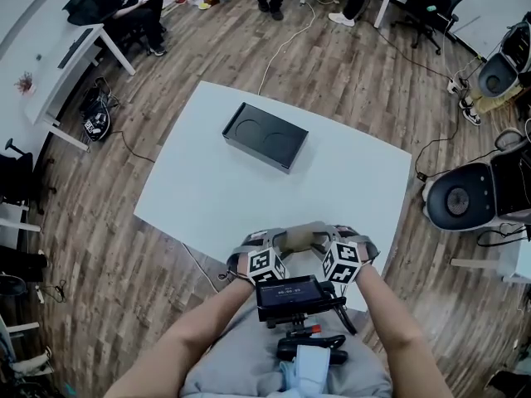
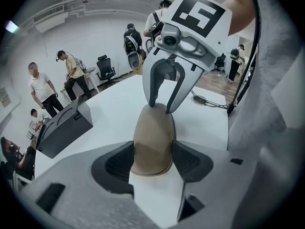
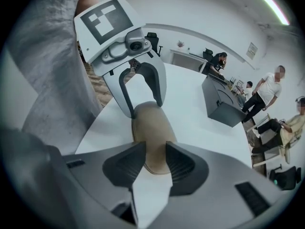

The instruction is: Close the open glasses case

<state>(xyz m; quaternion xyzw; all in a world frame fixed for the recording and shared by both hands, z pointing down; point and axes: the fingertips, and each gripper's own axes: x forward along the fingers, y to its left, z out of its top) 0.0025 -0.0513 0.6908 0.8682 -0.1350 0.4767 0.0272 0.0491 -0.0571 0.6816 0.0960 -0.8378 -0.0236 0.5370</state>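
The tan glasses case (image 1: 304, 236) sits at the near edge of the white table (image 1: 207, 193), spanned end to end by both tools: the left gripper (image 2: 153, 159) has its ribbed pads set against the sides of one rounded end, and the right gripper (image 3: 155, 164) pinches the opposite end the same way, so each pair of jaws is closed on the shell rather than standing free. In both gripper views the shell looks domed and whole, with only a thin seam at its rim, so the lid seems down, though whether it has latched cannot be told. The main risk is the smooth, curved shell squirting out from between the pads if either side squeezes harder or twists; with the case this close to the table's edge it could drop toward the person's lap or the floor (image 1: 116, 255). An unlatched lid might also spring back up once the pressure comes off. The tabletop is plain, matte and otherwise bare except for a dark box (image 1: 265, 137) with two round recesses, well apart toward the far side. Around it lie wood-plank flooring, a white cable (image 1: 286, 44), office chairs (image 1: 431, 7) and several people (image 2: 43, 92) standing by desks
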